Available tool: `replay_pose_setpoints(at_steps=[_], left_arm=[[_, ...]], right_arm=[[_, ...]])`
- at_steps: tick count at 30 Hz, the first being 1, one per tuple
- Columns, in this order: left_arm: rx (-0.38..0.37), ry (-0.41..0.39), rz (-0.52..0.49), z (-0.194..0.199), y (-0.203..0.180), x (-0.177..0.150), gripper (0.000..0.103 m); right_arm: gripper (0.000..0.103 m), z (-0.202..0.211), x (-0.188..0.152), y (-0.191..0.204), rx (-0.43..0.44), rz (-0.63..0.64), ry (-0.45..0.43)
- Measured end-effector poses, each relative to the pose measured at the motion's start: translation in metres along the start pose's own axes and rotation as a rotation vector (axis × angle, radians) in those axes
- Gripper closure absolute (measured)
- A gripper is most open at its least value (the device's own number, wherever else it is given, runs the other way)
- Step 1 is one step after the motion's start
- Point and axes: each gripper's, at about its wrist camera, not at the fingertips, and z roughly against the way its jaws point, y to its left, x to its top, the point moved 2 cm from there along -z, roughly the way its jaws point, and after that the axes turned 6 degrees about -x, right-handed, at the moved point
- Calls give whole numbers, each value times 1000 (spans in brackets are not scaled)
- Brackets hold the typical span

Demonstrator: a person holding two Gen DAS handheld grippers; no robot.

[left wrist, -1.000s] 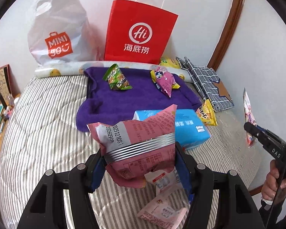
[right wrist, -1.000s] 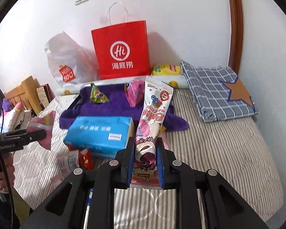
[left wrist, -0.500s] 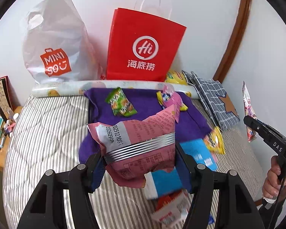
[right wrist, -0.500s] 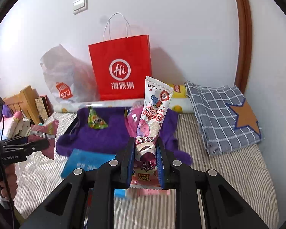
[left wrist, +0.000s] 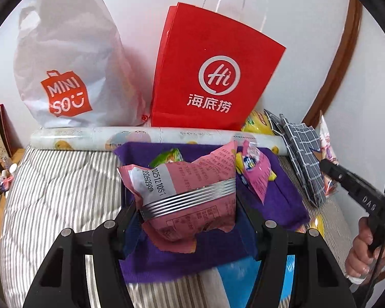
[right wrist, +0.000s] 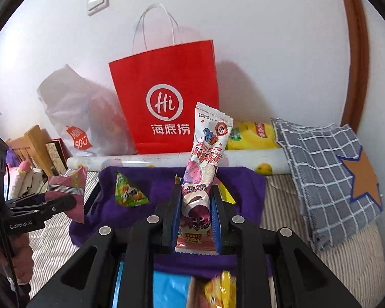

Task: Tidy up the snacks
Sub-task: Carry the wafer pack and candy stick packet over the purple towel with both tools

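My left gripper (left wrist: 188, 210) is clamped on a crumpled pink snack bag (left wrist: 184, 192), held above the purple towel (left wrist: 274, 205). My right gripper (right wrist: 196, 215) pinches a tall white-pink snack packet (right wrist: 205, 159) upright over the same towel. A red paper bag (right wrist: 166, 95) and a white plastic bag (left wrist: 64, 59) stand against the wall. A green snack (right wrist: 128, 192) lies on the towel.

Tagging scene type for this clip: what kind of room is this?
Most likely a bedroom: snacks are laid out on a striped quilt on what looks like a bed, a folded checked cloth lies beside them, and a wooden headboard stands at one side.
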Motion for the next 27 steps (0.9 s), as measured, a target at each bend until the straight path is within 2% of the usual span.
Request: replay_pose_setpoints(at_steps=[4, 10, 19, 27], left_arm=[[5, 13, 23, -21, 11, 3, 40], [28, 53, 67, -44, 32, -13, 40], [30, 78, 59, -53, 33, -27, 40], [25, 82, 47, -57, 26, -31, 40]], right_arm=[[82, -27, -6, 2, 5, 5, 40], [82, -52, -28, -6, -4, 16, 117], [82, -67, -47, -12, -38, 32, 191], [82, -67, -49, -5, -29, 49, 195]])
